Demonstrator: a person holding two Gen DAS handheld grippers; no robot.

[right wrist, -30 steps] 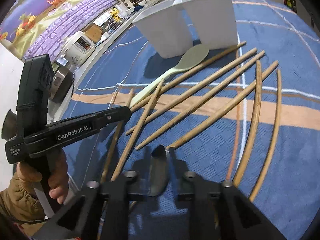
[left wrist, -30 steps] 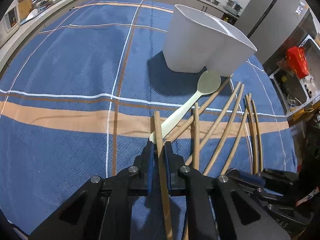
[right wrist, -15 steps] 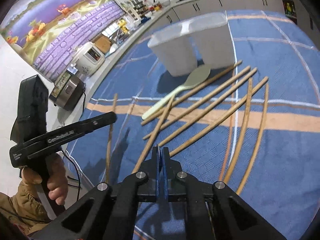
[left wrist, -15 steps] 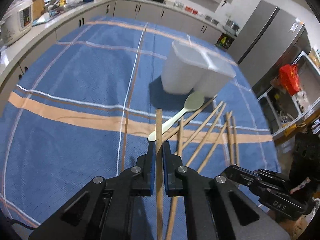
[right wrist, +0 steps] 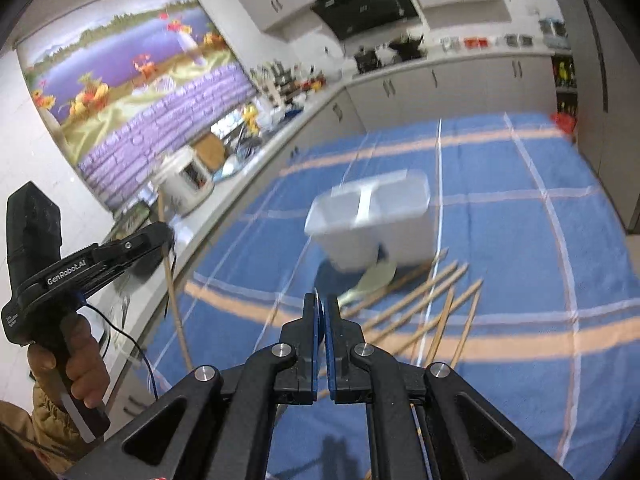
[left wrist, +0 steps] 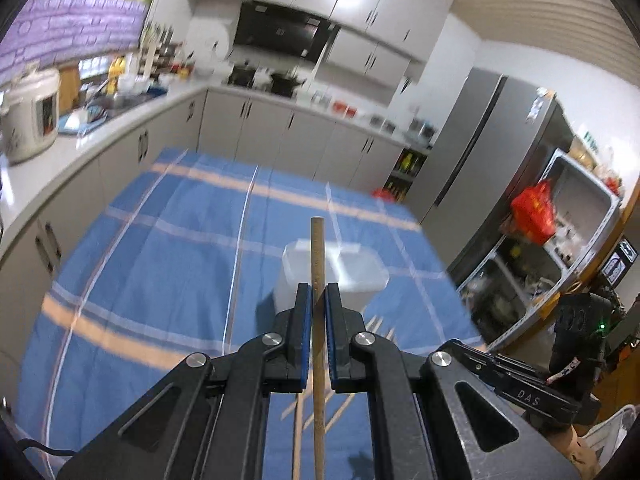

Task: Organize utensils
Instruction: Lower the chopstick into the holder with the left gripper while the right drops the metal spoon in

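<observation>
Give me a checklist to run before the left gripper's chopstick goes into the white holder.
1. Left gripper clamped on the chopstick: ok.
2. Chopstick runs straight between the pads, not skewed: ok.
3. White holder upright, both compartments open on top: ok.
4. Holder compartments empty: cannot tell, blurred.
5. Right gripper shut and carrying a utensil: cannot tell, only a thin edge shows between the pads.
6. Loose chopsticks and spoon clear of the holder's mouth: ok.
</observation>
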